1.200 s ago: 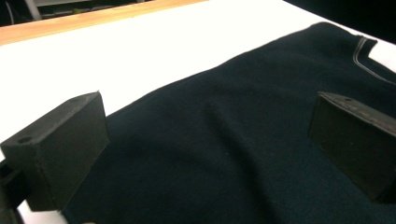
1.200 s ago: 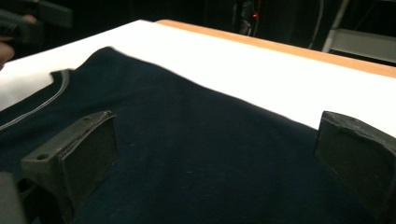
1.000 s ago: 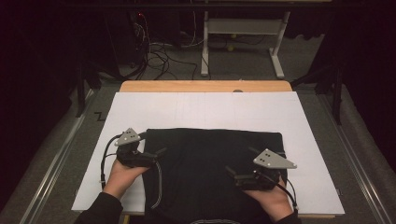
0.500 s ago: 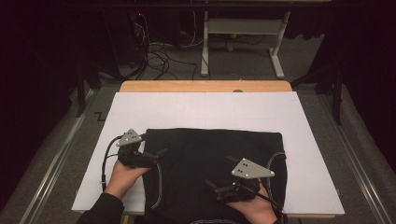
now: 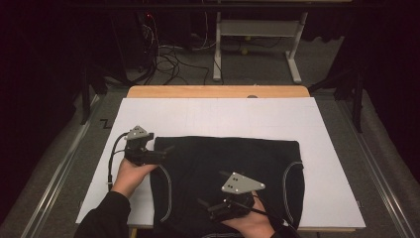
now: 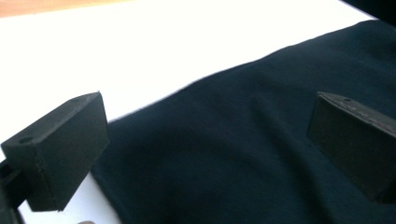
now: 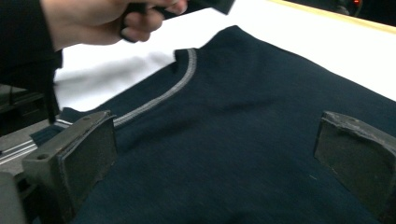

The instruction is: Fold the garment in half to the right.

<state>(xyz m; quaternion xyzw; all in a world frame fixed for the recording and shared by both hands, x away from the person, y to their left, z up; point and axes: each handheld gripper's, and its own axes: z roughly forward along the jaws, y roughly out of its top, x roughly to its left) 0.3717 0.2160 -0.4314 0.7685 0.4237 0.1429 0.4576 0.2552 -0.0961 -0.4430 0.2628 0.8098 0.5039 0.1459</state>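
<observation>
The worktop (image 5: 148, 114) is covered by a large white sheet, with a strip of bare pale wood showing along its far edge; the plain white ground makes the dark cloth's outline easy to follow. On the near half of that sheet lies the dark navy knit garment with pale grey stitched seams (image 5: 223, 173), spread flat, its near hem reaching the worktop's front edge. Laid out smooth like this, it looks ready for folding, so both tools sit low at its borders rather than above its middle.

The right gripper (image 5: 214, 209) is over the garment's near middle, angled toward the left side. Its jaws stand wide apart with nothing between them, just above the fabric (image 7: 243, 140), aimed toward the curved grey seam (image 7: 161, 98), probably to pick up a near edge.

The left gripper (image 5: 163, 154) rests at the garment's far left corner, where cloth meets white sheet (image 6: 154, 107). Its jaws are likewise spread wide and empty, straddling that edge, seemingly placed to pinch the corner.
</observation>
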